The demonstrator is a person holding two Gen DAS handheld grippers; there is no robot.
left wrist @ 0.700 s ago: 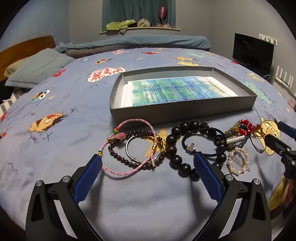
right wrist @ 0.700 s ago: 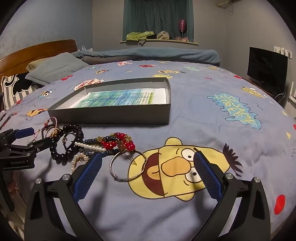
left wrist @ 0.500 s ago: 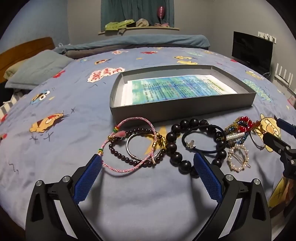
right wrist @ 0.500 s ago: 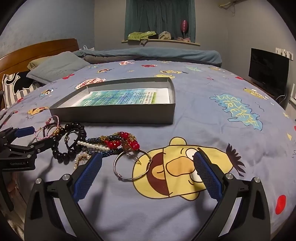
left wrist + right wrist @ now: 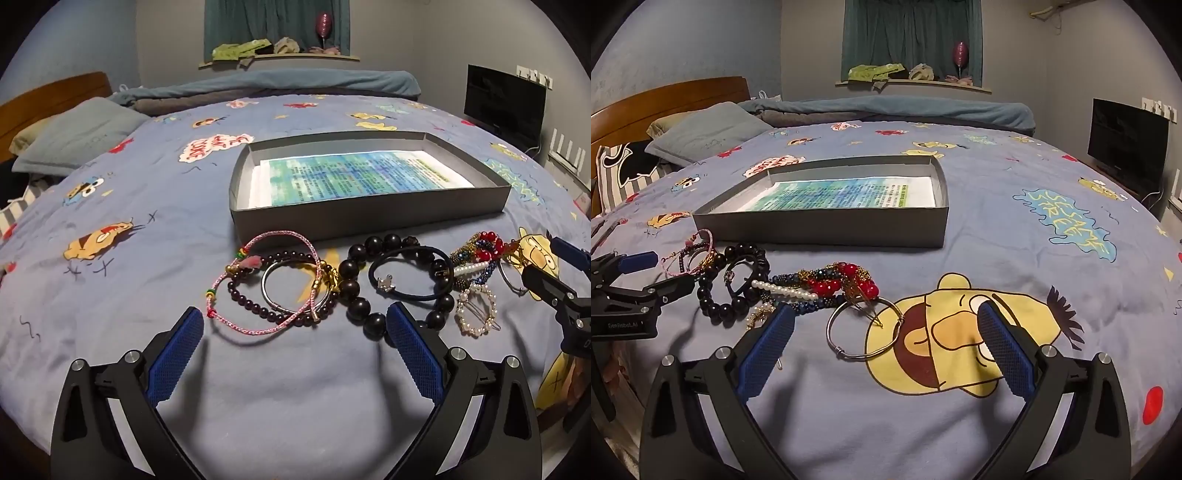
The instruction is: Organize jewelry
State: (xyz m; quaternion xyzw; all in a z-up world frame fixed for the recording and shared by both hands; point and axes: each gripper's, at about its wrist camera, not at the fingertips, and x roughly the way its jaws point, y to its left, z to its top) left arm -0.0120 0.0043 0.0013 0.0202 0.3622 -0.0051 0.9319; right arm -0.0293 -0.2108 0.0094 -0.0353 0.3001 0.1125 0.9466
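Both grippers pull back slightly from the jewelry, which sits higher in each view than 0.7 s ago. Pink cord bracelet (image 5: 258, 288) lies just ahead, between the left gripper (image 5: 295, 325)'s parted, empty jaws; silver bangle (image 5: 866, 326) lies between the right gripper (image 5: 886, 325)'s, equally spread. Gray box (image 5: 369, 218) waits beyond. Overlapping strands risk snagging and lifting neighbors. Only the left view shows the pearl hair clip (image 5: 476, 310) clearly.

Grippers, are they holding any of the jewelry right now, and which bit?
Nothing is held. The left gripper and the right gripper are both open, and the jewelry lies on the bed.
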